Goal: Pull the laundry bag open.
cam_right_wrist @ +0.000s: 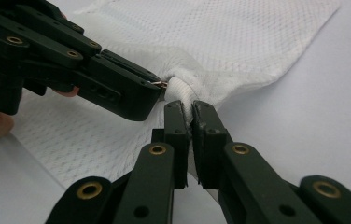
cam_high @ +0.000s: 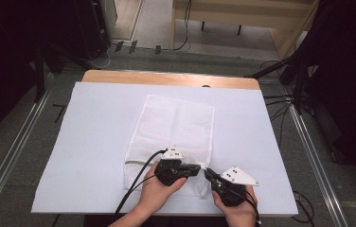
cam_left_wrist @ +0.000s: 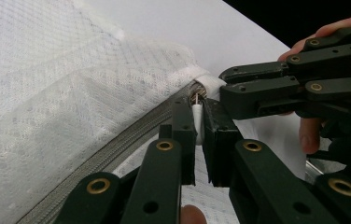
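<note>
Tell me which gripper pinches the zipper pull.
The left gripper: the zipper pull sits between its jaws. The right gripper clamps the mesh bag corner instead.

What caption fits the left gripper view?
Left gripper pinches the zipper pull of a white mesh bag.

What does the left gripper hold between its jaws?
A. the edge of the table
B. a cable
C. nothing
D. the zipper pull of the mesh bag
D: in the left gripper view, the left gripper is shut on the white zipper pull at the end of the mesh bag zipper.
</note>
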Motion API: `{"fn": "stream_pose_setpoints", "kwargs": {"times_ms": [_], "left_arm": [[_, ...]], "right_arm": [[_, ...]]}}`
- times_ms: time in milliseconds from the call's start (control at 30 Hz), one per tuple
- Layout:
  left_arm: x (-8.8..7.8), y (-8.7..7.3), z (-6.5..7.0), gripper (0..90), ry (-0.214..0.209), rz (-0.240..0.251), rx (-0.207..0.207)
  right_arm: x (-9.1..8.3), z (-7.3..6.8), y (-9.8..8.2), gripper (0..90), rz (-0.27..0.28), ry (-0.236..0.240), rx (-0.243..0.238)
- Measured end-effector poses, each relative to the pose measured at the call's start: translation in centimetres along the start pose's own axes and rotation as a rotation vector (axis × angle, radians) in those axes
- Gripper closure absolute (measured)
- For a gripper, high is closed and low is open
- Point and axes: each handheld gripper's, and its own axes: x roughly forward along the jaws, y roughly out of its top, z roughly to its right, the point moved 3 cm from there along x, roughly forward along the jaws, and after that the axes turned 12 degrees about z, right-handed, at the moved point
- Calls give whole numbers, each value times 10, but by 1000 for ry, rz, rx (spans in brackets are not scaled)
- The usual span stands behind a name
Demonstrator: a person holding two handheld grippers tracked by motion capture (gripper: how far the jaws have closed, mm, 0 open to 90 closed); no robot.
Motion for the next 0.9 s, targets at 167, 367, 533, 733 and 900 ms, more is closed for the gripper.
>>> {"fn": "stream_pose_setpoints", "kwargs": {"times_ms": [167,367,533,733,900], "left_arm": [[0,0,-1,854,-3,4,-1],[-1,0,0,864,7,1,10],[-2,0,-2,865,18,0,7],[-4,-1,-4,865,19,1,7],[-4,-1,-4,865,24,2,9]], "right_arm": [[-2,-2,2,883,11,-11,-28],[-3,-3,3,885,10,-28,-43],[-4,0,4,886,11,-38,-33],[-4,0,4,886,8,-39,-36],[-4,0,4,886,8,-43,-41]]}}
